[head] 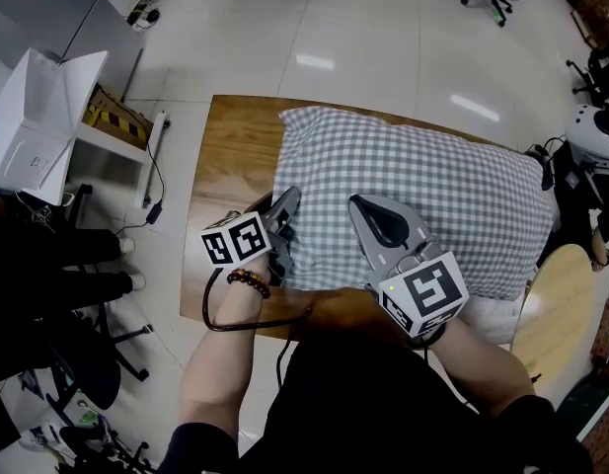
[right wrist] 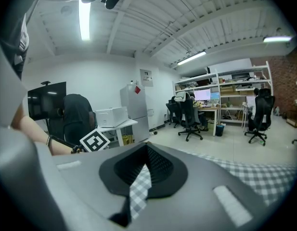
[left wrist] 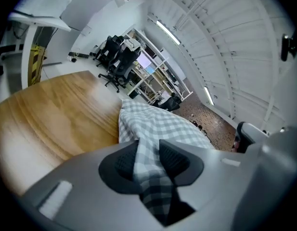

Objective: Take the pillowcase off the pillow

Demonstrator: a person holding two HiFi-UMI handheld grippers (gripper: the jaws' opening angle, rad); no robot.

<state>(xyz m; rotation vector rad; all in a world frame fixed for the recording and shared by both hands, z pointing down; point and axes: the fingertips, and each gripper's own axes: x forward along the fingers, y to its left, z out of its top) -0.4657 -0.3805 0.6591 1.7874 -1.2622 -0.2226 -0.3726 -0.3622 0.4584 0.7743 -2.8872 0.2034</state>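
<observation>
I am clamping my left gripper [left wrist: 149, 159] on a fold at the 7 o'clock corner of the checked pillowcase [head: 422, 196]; my right gripper [right wrist: 145, 167] is pinching shut on its 6 o'clock hem; it is lying across the wooden surface [head: 230, 156].

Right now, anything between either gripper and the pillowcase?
Nothing visible does. The left gripper and the right gripper each already pinch the checked pillowcase at its near edge, with fabric between their pads. The pillowcase lies on the wooden table.

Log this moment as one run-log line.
left gripper: shut on pillowcase near edge | right gripper: shut on pillowcase near edge | pillowcase: not yet off, on table
</observation>
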